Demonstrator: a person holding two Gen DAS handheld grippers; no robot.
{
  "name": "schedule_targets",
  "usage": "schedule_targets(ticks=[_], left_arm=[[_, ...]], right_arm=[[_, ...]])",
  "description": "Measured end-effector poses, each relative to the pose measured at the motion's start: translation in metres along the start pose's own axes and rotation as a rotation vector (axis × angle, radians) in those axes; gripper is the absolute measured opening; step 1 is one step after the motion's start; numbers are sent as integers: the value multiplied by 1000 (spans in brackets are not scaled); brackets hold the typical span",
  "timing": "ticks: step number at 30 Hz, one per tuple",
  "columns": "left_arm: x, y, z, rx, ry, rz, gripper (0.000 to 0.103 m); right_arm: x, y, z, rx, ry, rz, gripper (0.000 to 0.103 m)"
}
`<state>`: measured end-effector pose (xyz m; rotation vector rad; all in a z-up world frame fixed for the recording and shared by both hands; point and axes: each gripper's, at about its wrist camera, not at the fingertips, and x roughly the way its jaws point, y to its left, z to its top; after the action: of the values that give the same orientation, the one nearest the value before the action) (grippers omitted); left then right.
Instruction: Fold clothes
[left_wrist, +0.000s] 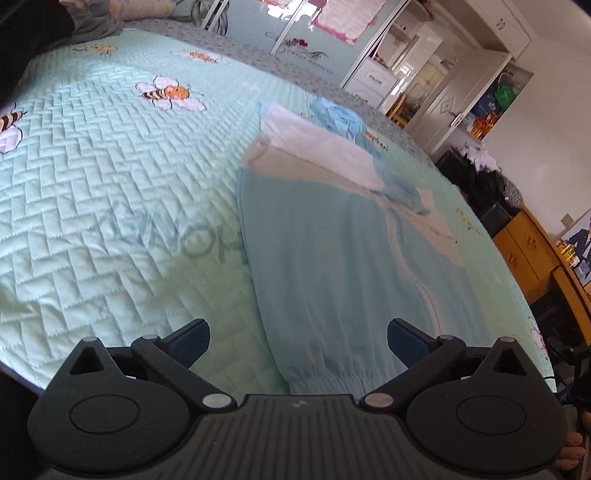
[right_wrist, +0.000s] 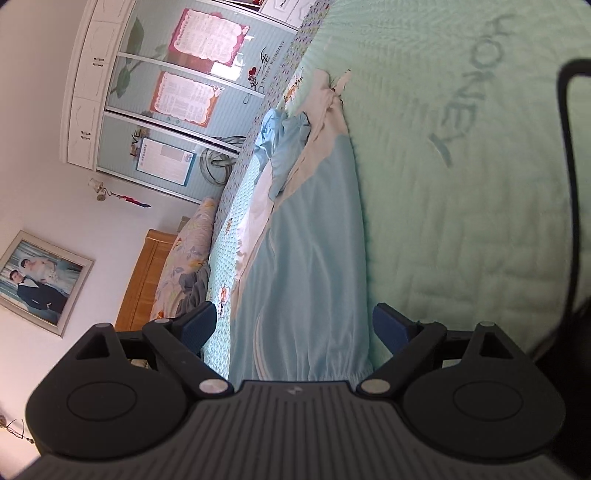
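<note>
Underneath — quilted bee bedspread (left_wrist: 110, 177), bedroom

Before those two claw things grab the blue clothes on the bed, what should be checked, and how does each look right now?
1. Left gripper fingers open, empty: ok.
2. Right gripper fingers open, empty: ok.
3. Blue garment lies flat on the quilt: ok.
4. Its gathered hem sits near the fingers: ok.
5. White garment is off the blue one: not ok.
6. Fingers touch the cloth: cannot tell.

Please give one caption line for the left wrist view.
Open left gripper above a light blue garment lying on a bee-print quilt.
</note>
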<state>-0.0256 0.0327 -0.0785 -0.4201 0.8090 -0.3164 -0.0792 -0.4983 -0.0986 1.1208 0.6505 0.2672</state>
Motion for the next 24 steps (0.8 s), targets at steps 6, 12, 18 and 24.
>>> schedule_targets(ticks=[6, 12, 18, 24], left_arm=[[-4, 1, -7, -25, 18, -17, 102], [-8, 2, -12, -40, 48, -28, 102], [1, 0, -5, -55, 97, -21, 102], [14, 4, -2, -123, 130, -82, 102]], right_arm=[[-1, -3, -11, 7, 6, 1, 92], [5, -4, -18, 14, 17, -14, 92], [11, -5, -22, 12, 33, -15, 93], [16, -7, -23, 18, 43, -10, 93]])
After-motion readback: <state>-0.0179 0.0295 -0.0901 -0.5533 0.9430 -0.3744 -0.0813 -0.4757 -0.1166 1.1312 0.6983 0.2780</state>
